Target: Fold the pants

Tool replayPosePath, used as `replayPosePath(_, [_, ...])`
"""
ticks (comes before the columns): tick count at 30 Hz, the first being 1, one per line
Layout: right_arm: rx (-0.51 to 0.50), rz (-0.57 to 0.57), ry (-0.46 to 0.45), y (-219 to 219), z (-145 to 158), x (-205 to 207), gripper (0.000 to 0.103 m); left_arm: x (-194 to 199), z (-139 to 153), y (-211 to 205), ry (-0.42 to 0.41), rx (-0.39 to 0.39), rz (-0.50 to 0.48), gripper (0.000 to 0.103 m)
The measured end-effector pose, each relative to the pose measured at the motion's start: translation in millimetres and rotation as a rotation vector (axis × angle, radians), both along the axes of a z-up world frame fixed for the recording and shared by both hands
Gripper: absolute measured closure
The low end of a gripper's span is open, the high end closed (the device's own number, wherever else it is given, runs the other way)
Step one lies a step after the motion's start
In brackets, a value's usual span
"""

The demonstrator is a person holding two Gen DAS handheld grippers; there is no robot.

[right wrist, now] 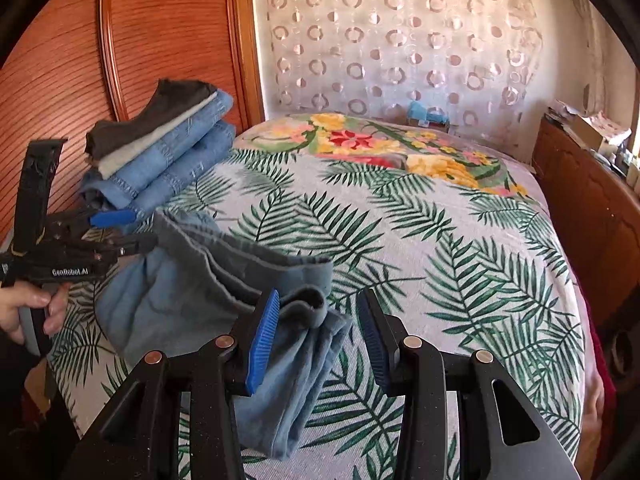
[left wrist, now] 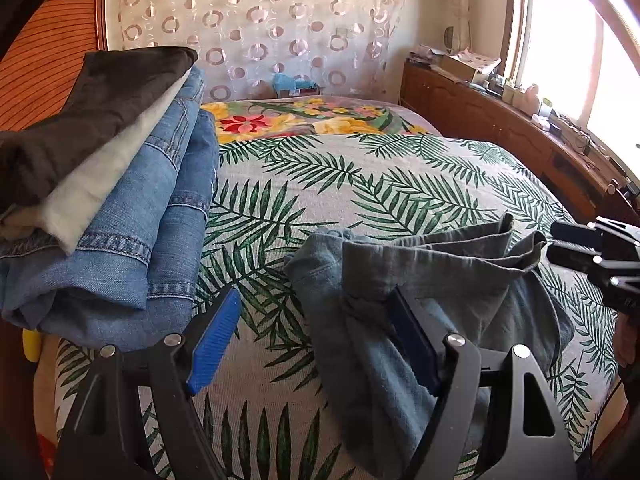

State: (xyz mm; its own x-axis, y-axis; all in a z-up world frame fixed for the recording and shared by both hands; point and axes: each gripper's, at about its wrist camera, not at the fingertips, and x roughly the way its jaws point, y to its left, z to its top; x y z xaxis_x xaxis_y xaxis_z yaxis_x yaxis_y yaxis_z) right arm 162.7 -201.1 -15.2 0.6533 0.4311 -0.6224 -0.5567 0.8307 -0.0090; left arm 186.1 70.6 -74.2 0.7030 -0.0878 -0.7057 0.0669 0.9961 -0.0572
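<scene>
Grey-blue pants [left wrist: 440, 280] lie bunched on the bed [left wrist: 320, 184], near a folded stack [left wrist: 120, 208] — left tongs [left wrist: 316, 344] and right tongs [right wrist: 320, 336] both spread wide, gripping nothing, fabric touching one pad each.

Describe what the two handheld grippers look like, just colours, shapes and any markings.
Both are black, angular frames with triangular cut-outs and round silver pivot pins. Each finger carries a ribbed blue pad. The left gripper has white "GenRobot.AI" lettering on its side, a tall black upright part above, and a grey handle in a bare hand. The right gripper looks alike; no lettering shows on it.
</scene>
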Motion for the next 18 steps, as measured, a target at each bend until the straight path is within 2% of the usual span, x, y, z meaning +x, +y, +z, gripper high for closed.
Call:
replayPosePath(6, [-0.081, 0.022, 0.080, 20, -20, 30, 0.060, -5, 0, 0, -0.002, -0.004, -0.001, 0.026])
replayPosePath(14, [-0.054, -0.013, 0.082, 21, -18, 58, 0.060, -18, 6, -5, -0.013, -0.022, -0.027, 0.026])
replayPosePath(18, [-0.016, -0.025, 0.082, 16, -15, 54, 0.060, -28, 8, -11, -0.023, -0.028, -0.051, 0.026])
